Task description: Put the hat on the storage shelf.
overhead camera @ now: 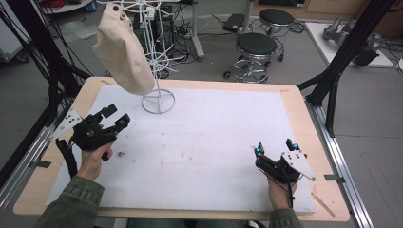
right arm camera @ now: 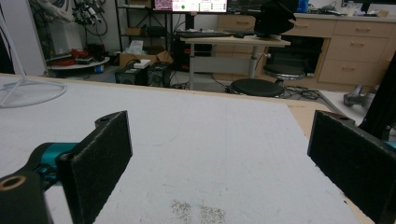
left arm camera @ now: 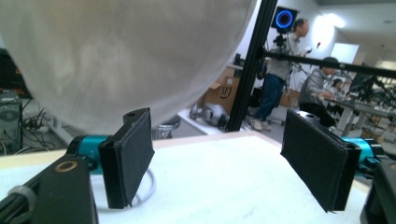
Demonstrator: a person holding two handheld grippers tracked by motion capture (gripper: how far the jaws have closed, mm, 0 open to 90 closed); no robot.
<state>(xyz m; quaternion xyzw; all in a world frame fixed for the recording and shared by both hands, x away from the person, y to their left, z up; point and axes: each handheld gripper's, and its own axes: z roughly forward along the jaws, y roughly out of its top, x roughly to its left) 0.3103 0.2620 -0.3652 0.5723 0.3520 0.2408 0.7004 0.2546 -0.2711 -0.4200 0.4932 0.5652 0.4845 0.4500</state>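
Beyond the left gripper (left arm camera: 219,158), a cream hat (left arm camera: 126,51) looms.

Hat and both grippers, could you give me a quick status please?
Left gripper open, near the hat. Right gripper open, empty. Hat on wire stand. Nothing between.

My left gripper (left arm camera: 217,163) is spread wide above the white mat (left arm camera: 224,186), jaws aimed under the cream hat (left arm camera: 116,51), whose wire stand base (left arm camera: 148,184) lies beside my left pad.
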